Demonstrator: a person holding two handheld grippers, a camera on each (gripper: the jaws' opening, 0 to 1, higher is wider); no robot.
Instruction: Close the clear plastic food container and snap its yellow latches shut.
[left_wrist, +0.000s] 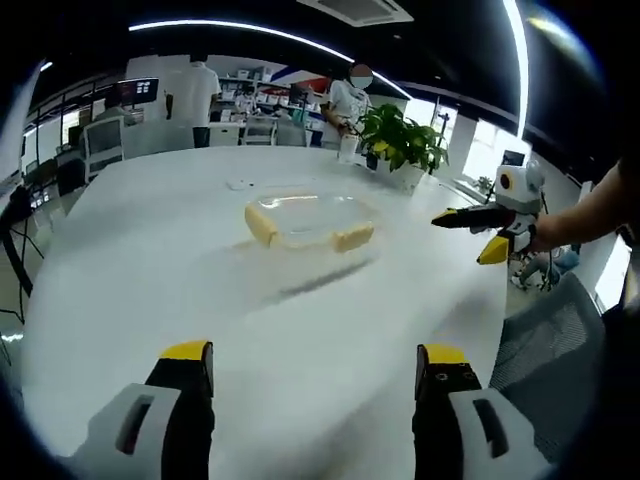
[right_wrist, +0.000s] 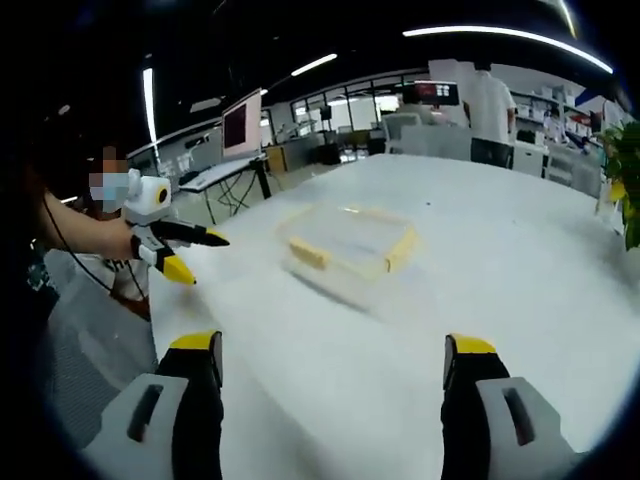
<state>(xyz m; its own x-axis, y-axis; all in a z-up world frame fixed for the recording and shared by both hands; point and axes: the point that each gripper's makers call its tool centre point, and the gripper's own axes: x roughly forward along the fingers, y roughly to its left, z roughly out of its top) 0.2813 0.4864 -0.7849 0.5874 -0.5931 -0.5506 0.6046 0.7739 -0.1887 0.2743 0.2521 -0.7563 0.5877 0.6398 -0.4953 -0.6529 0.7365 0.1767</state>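
A clear plastic food container (left_wrist: 308, 222) (right_wrist: 350, 241) with yellow latches (left_wrist: 353, 238) (right_wrist: 402, 250) lies flat on a white table (left_wrist: 250, 320) (right_wrist: 520, 280), its lid resting on it. My left gripper (left_wrist: 312, 362) is open, low over the near table, well short of the container. In the right gripper view it appears as (right_wrist: 190, 253), held off the table's left edge. My right gripper (right_wrist: 332, 355) is open too, with nothing between its jaws, and shows in the left gripper view as (left_wrist: 465, 232) beyond the table's right edge.
A potted green plant (left_wrist: 403, 142) stands at the table's far side, near a glass. Beyond are desks, monitors and standing people (left_wrist: 190, 95). A grey chair back (left_wrist: 560, 340) sits off the table's right edge.
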